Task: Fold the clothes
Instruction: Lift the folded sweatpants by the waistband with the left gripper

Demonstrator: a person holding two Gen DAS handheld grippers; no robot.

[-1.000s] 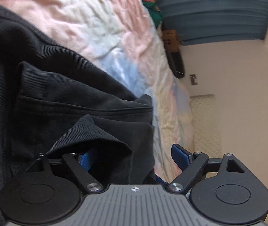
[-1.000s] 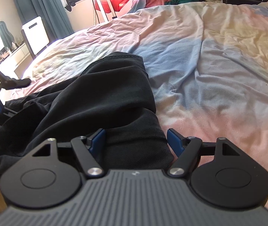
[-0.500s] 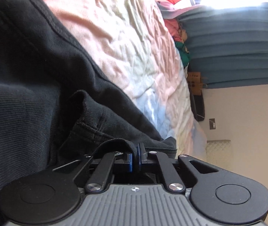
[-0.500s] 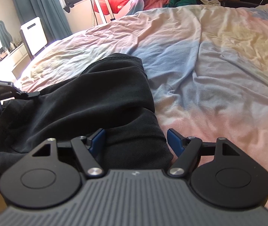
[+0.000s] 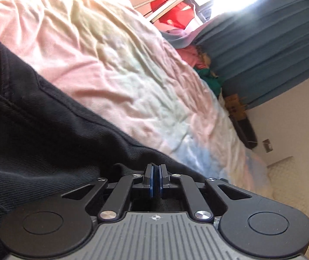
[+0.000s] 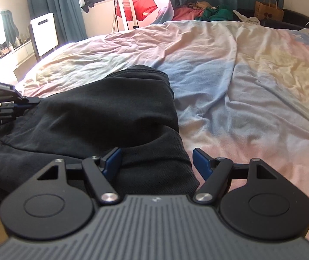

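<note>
Between the blue pads of the left tool [image 5: 155,178] sits a small pinch of dark cloth, so this tool is closed tight on the black pants [image 5: 46,143]. From the other side you can see the same left tool [image 6: 27,104] holding the pants at their far left edge, lifted a little off the bed [image 6: 252,82].

Over on the right, the right tool [image 6: 156,162] has its pads wide apart. It is not holding anything. One pad is over the near end of the pants and the other is over the pink part of the bed cover. I cannot tell if the pads touch the cloth or just float above it.

The pants lie bunched up on the near left part of the bed, with one end sticking out toward the middle.

To do this step well, I think the right tool should go down and close on the near edge, taking both layers in one bite. The left tool should not let go. Then both tools can pull gently apart so the cloth goes flat and smooth. Pull slowly, because thick cloth can slip out of a small pinch.
</note>
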